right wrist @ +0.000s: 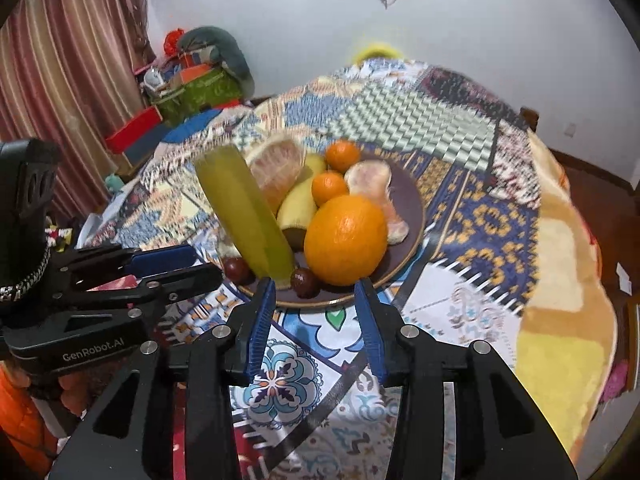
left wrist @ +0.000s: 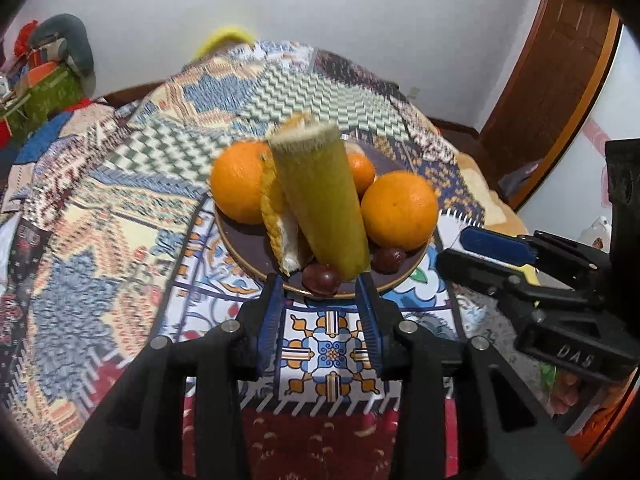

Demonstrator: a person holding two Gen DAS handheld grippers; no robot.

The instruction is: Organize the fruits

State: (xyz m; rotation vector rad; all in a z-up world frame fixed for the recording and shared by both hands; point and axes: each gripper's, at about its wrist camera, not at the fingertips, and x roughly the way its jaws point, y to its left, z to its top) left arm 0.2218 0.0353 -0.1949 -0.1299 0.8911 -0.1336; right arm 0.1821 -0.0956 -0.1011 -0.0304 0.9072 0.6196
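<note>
A dark plate with a gold rim (left wrist: 394,285) (right wrist: 414,196) sits on a patterned cloth. On it stand oranges (left wrist: 399,210) (right wrist: 346,239), small tangerines (right wrist: 329,187), a banana (right wrist: 297,204), peeled pomelo pieces (right wrist: 370,178), dark dates (left wrist: 321,279) (right wrist: 305,281) and a green sugarcane stick (left wrist: 321,200) (right wrist: 248,210) leaning tilted at the plate's near edge. My left gripper (left wrist: 320,286) is open, its fingers either side of the stick's base and a date. My right gripper (right wrist: 315,294) is open at the plate's near rim, in front of the big orange.
The patterned cloth (left wrist: 120,216) covers a round table. Each gripper shows in the other's view, the right gripper (left wrist: 520,258) at the right and the left gripper (right wrist: 132,272) at the left. Clutter (right wrist: 192,84) and curtains (right wrist: 72,80) stand at the back left, a wooden door (left wrist: 560,80) at the right.
</note>
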